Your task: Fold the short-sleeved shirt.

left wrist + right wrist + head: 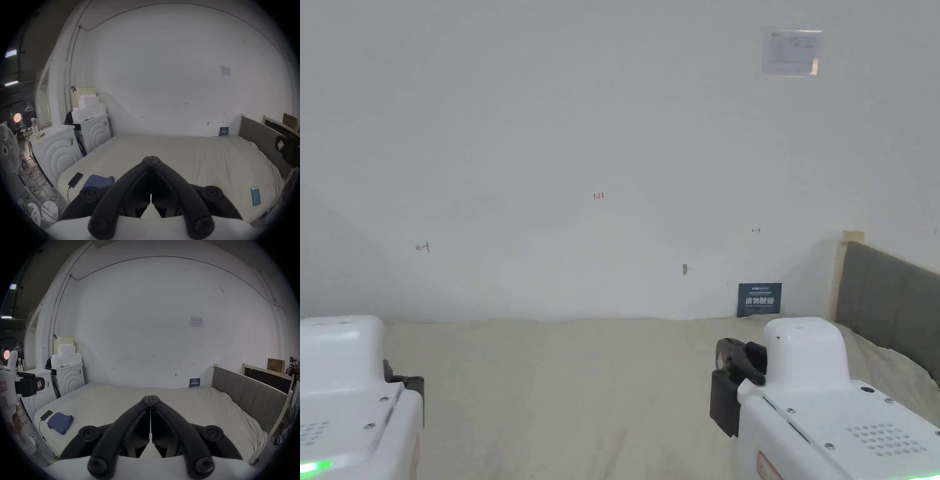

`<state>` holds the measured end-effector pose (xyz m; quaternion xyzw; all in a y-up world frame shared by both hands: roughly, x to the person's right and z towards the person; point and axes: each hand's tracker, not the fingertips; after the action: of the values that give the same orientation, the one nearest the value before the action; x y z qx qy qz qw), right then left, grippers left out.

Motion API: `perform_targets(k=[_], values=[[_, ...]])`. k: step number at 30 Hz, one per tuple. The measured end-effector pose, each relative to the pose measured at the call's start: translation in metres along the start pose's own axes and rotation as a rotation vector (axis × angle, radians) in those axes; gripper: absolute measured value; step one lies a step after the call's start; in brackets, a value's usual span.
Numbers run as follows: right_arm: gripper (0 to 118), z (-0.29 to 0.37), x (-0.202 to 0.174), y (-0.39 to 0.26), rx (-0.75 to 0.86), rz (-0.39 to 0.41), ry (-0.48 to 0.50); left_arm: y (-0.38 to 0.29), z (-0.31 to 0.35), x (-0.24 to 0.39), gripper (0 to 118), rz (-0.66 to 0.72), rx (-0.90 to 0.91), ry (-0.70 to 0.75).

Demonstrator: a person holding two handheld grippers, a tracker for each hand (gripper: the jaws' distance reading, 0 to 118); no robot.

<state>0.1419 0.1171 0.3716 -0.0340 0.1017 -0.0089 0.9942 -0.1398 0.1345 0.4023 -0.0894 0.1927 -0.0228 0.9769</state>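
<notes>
Blue shirt [60, 422], prob. folded, on bed's [178, 402] near-left corner.

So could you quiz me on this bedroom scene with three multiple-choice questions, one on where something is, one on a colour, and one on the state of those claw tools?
1. Where does the blue garment lie on the bed?
A. Against the grey headboard
B. Near the corner, beside the black phone
C. In the middle of the bed

2. What colour is the headboard?
A. Grey
B. Red
C. Green

3. How do the jaws of the left gripper and the right gripper stand?
A. Both spread wide
B. Both closed, holding nothing
C. Both clamped on the garment

Answers: 1 B, since the garment sits next to the black phone at the bed's corner near the white cabinets. 2 A, its padded panels are grey. 3 B, each pair of jaws meets at the tips with only bedsheet beyond.
</notes>
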Motion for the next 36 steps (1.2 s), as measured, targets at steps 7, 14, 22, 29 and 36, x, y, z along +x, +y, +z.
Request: perform_targets(k=[7, 14, 22, 29, 36], values=[[118, 0.006, 0.006, -0.003, 0.008, -0.060, 0.007, -0.014, 0.003, 0.001, 108, -0.030, -0.037, -0.057], [118, 0.011, 0.013, 0.001, -0.007, -0.072, 0.029, -0.014, 0.016, -0.007, 111, 0.006, -0.018, -0.078], [118, 0.007, 0.011, -0.001, -0.102, -0.098, 0.009, -0.013, 0.013, -0.011, 111, 0.012, -0.017, -0.112], [118, 0.013, -0.003, -0.005, -0.080, -0.093, 0.062, -0.015, 0.010, -0.007, 111, -0.007, -0.047, -0.126], [118, 0.013, -0.017, 0.004, -0.093, -0.028, -0.091, -0.017, 0.003, -0.003, 111, -0.019, -0.045, -0.117]])
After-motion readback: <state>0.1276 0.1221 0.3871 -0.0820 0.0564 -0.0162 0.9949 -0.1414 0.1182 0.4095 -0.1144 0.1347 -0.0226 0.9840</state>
